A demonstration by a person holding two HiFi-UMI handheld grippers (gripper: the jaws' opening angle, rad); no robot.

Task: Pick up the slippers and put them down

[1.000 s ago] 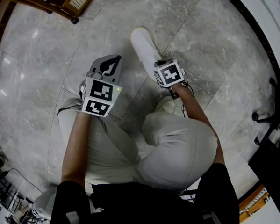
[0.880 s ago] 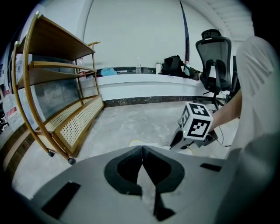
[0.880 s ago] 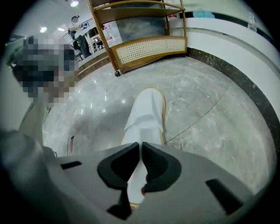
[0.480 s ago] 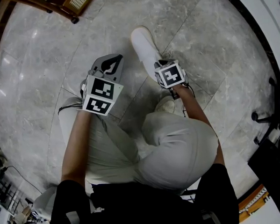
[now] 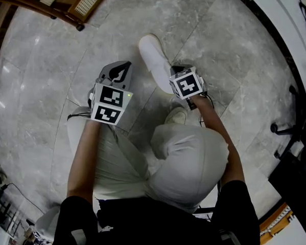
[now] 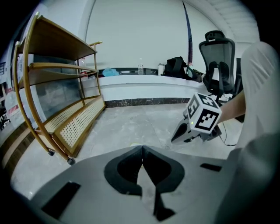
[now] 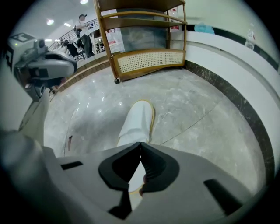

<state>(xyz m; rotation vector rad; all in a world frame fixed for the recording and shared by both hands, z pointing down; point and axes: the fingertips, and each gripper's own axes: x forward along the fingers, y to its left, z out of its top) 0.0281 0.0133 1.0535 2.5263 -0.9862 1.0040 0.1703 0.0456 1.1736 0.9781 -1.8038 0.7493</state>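
Right tongs (image 7: 140, 144), just closed on the white slipper's (image 7: 138, 118) thin fabric edge, could let it slip free; left tongs (image 6: 142, 151) sit pinched together, empty.

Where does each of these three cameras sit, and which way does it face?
Head view: on the person's head, facing down at the floor, white slipper, left gripper and right gripper; arms and knees show.
Left gripper view: on the left gripper, facing across the floor toward a wooden rack; its shut jaws show.
Right gripper view: on the right gripper, facing down at the slipper pinched in its jaws.
Shared: head and right gripper views both show the slipper.
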